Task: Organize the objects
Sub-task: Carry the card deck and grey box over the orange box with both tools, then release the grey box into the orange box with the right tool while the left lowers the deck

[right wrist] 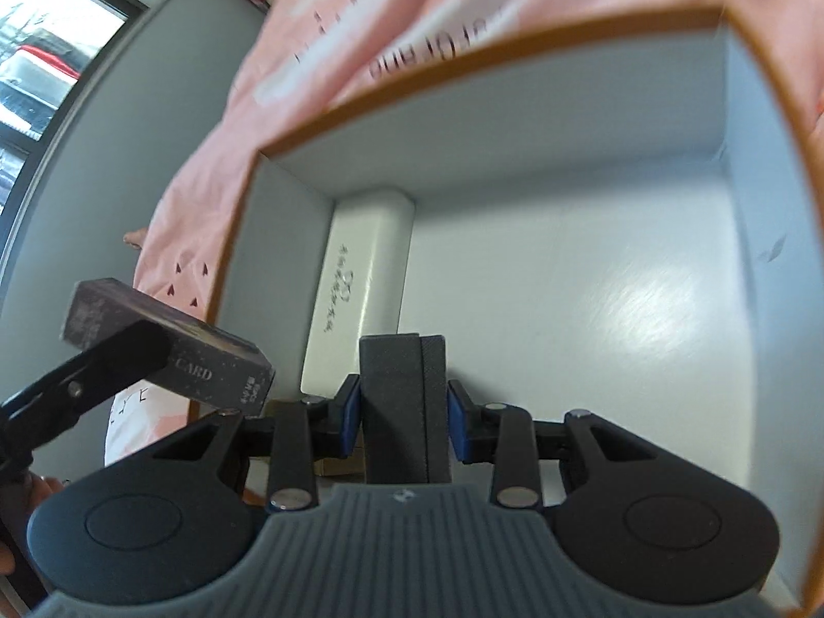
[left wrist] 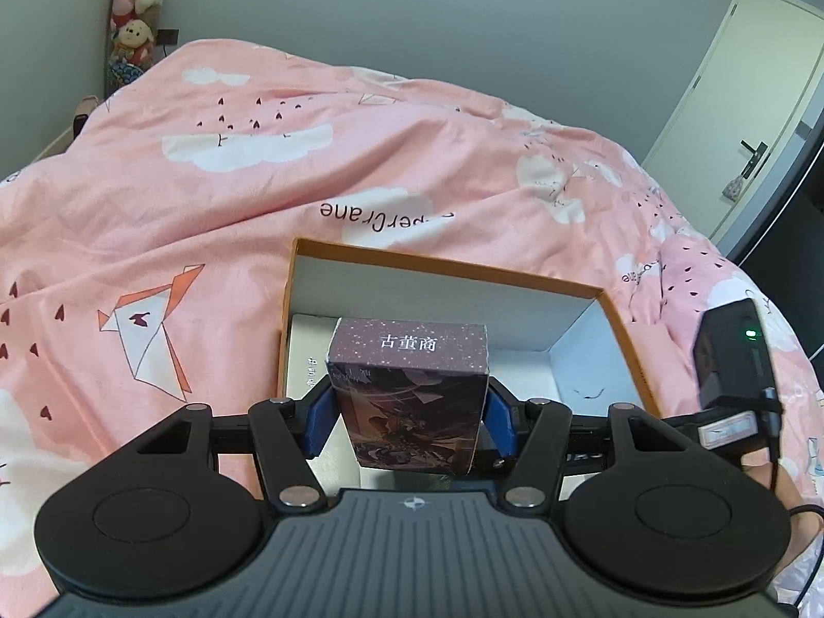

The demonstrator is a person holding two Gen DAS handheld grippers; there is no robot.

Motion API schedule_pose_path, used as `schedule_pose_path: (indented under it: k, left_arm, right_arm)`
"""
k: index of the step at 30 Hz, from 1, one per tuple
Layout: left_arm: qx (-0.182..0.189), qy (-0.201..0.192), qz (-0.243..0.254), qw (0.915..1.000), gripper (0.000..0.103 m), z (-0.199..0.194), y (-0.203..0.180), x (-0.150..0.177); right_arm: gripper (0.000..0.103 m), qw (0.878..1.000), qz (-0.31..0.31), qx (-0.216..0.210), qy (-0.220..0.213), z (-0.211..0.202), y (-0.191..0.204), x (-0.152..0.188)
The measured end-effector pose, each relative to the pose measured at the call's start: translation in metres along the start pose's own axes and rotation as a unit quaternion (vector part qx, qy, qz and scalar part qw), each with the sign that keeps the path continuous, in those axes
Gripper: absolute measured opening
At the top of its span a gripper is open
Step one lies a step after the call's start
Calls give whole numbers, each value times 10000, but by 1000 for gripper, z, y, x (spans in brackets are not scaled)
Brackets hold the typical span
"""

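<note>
An open box with an orange rim (left wrist: 453, 265) and white inside lies on the pink bed; it also shows in the right wrist view (right wrist: 463, 59). A white flat case (right wrist: 360, 278) lies along its left inner wall, also seen in the left wrist view (left wrist: 306, 355). My left gripper (left wrist: 407, 412) is shut on a dark purple card box (left wrist: 412, 386), held over the box's near left part; the card box shows in the right wrist view (right wrist: 175, 350). My right gripper (right wrist: 402, 401) is shut, pads pressed together, empty, just above the box floor.
The pink printed duvet (left wrist: 257, 206) covers the bed. A black device with a green light (left wrist: 731, 360) is at the right. Plush toys (left wrist: 134, 15) hang at the far left wall. A door (left wrist: 747, 103) stands far right. A window (right wrist: 41, 51) is at the left.
</note>
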State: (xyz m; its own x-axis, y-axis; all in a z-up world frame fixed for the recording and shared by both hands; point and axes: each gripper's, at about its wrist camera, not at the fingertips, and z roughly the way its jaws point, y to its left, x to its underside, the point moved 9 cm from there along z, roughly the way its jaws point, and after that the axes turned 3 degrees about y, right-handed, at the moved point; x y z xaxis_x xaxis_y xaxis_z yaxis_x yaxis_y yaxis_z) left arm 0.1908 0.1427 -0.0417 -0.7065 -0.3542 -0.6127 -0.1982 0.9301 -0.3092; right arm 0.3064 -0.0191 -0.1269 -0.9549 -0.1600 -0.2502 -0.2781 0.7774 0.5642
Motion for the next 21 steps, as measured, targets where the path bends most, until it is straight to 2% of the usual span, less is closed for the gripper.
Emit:
schedule_pose_path:
  k: [5,9,11,14,21]
  left_arm:
    - [20,160,0,9999,67,13,6,3]
    - [48,222,-5,9997,67,17,8,5]
    - [62,251,6,9997,67,18,8,5]
    - [137,305,-19,9994,67,19,8,6]
    - [204,390,-111,9990,67,19,9,8]
  right_arm:
    - [36,9984,308,-201,438,25,-5,4]
    - [37,9974,250,-145,654,31,-5,7]
    - [40,9977,85,61,673,29,-3,6]
    - [46,9956,-279,616,643,26,-4,6]
    - [52,9899,-417,1000,915,25,-17,15]
